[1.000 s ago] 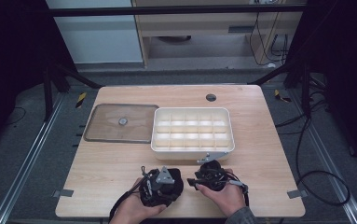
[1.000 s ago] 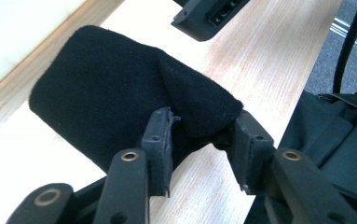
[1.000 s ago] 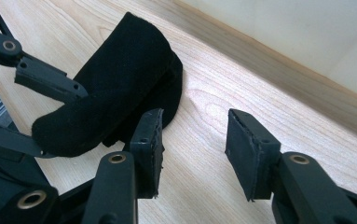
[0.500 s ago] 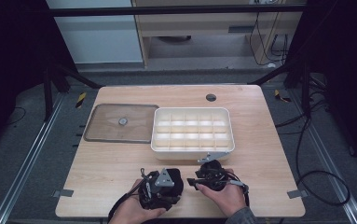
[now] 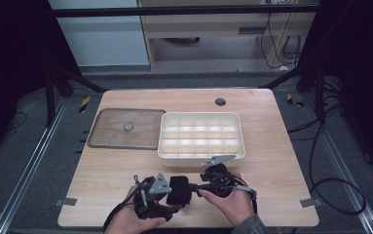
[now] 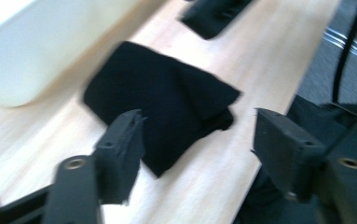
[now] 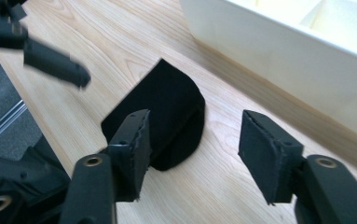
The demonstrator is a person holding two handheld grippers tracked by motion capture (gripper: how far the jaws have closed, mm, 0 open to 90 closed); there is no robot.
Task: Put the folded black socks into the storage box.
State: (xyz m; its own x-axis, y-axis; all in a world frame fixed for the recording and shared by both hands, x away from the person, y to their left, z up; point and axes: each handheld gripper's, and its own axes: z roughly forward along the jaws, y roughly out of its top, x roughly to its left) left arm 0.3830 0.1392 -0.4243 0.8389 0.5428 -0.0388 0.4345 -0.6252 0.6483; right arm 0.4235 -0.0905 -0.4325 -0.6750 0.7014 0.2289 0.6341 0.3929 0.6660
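Spanning most of the high view, wooden table (image 5: pixel 271 146) carries everything. White compartment tray (image 5: pixel 201 135) sits mid-table; clear lid (image 5: pixel 125 128) lies flat just left of it, apart. Left gripper (image 5: pixel 167 192) and right gripper (image 5: pixel 204 184) sit at the near edge, each in a hand, facing each other. Folded black cloth (image 5: pixel 178 190) lies flat on the wood between them, just in front of the tray. Left jaws have just been opening: wide now, cloth (image 6: pixel 162 100) ahead of them, not pinched. Right jaws likewise just opening, standing wide, cloth (image 7: pixel 164 116) lying free beyond the pads (image 7: pixel 136 140).
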